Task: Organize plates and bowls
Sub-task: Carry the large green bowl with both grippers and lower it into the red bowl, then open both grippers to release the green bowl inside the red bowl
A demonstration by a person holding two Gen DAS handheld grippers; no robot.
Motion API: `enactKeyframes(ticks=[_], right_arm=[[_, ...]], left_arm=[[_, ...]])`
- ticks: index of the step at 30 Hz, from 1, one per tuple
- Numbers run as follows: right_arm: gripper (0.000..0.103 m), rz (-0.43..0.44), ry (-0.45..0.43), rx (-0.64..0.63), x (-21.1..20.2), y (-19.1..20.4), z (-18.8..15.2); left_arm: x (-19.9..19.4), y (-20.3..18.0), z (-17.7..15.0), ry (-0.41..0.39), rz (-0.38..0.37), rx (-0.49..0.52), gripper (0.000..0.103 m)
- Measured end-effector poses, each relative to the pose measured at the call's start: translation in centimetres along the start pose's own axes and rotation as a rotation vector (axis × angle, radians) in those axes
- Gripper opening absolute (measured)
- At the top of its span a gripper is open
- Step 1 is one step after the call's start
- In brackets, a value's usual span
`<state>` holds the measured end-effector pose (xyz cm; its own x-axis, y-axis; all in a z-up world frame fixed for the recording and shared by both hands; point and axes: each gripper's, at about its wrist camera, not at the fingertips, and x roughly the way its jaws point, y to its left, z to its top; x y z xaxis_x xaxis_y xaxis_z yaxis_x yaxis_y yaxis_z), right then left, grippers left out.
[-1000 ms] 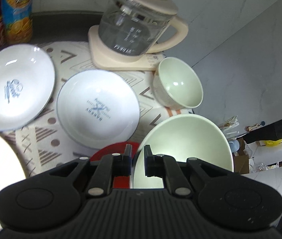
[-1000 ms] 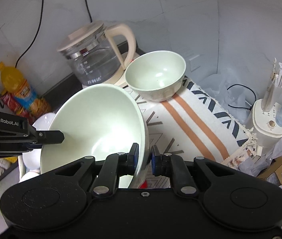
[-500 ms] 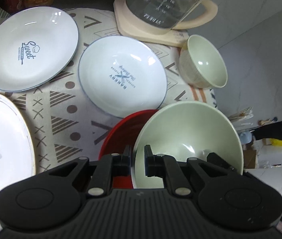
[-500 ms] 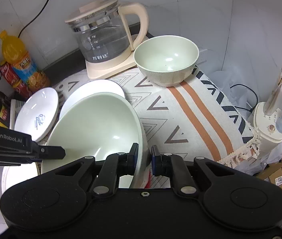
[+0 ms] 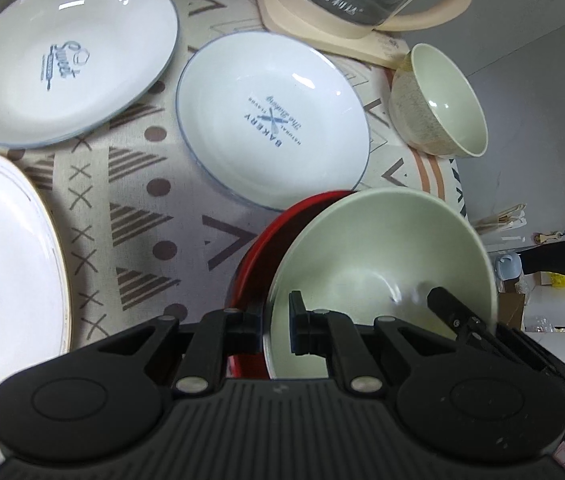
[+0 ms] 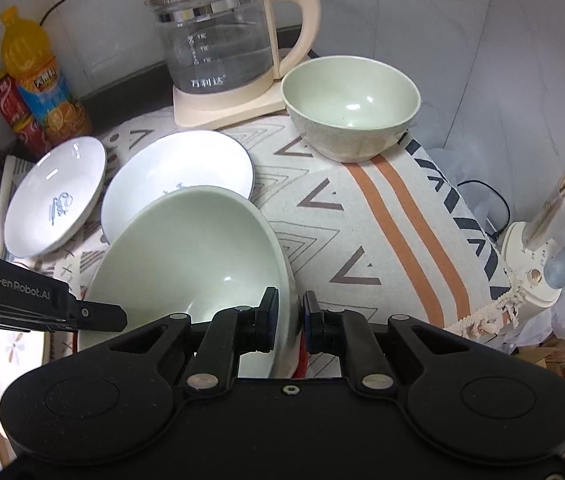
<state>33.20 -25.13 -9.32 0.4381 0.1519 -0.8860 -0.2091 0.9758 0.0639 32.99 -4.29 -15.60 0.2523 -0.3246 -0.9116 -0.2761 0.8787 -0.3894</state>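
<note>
A large pale green bowl (image 5: 382,264) (image 6: 198,252) hangs tilted between both grippers, low over a red bowl (image 5: 258,248) on the patterned cloth. My left gripper (image 5: 278,328) is shut on its near rim, one finger inside and one outside. My right gripper (image 6: 290,318) is shut on the opposite rim the same way. A smaller green bowl (image 5: 438,104) (image 6: 350,108) stands upright at the far right by the kettle. White plates lie to the left: a "Bakery" plate (image 5: 274,124), a "Sweet" plate (image 5: 66,60) and a flower plate (image 5: 2,280).
A glass kettle (image 6: 222,40) on its cream base stands at the back. An orange drink bottle (image 6: 38,76) and red cans are at the back left. The cloth's right edge (image 6: 482,312) drops off beside a white holder with straws (image 6: 538,256).
Both grippers have sunk with the large green bowl, bringing it down close over the red bowl. More of the plates on the left has come into view.
</note>
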Motion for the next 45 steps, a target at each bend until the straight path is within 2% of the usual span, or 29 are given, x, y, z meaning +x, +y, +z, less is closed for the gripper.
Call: enactKeyframes(ticks=[4,11,15,25,28,32,39,41,45], right_arm=[[0.013,-0.033,-0.020,-0.042,0.3,0.6,0.0],[0.015,-0.036,-0.019,-0.050,0.4,0.6,0.0],[0.015,-0.021,-0.022,-0.033,0.2,0.3,-0.2],[0.015,0.022,-0.008,0.020,0.3,-0.7,-0.7],[0.015,0.042,-0.009,0.036,0.3,-1.1,-0.7],[0.017,0.075,-0.014,0.040,0.3,-1.5,-0.8],[0.018,0.113,-0.019,0.044,0.2,-2.1,-1.0],[0.019,0.132,-0.032,0.051,-0.3,-2.3,-1.0],[0.021,0.176,-0.054,0.069,-1.5,-2.8,-0.7]], left_arm=[[-0.1,-0.4,0.0,-0.018,0.029,0.042,0.009],[0.0,-0.7,-0.1,-0.006,0.054,0.055,0.010],[-0.1,-1.8,-0.3,-0.017,0.102,0.123,0.012],[-1.1,-2.0,-0.1,-0.011,0.118,0.092,0.015],[-1.8,-2.1,-0.2,-0.035,0.116,0.079,0.019],[-3.0,-2.5,-0.2,-0.086,0.137,0.077,0.033],[-4.2,-3.0,-0.8,-0.126,0.142,0.070,0.034],[-4.5,-3.3,-1.0,-0.137,0.145,0.073,0.041],[-5.2,-3.9,-1.0,-0.169,0.154,0.085,0.048]])
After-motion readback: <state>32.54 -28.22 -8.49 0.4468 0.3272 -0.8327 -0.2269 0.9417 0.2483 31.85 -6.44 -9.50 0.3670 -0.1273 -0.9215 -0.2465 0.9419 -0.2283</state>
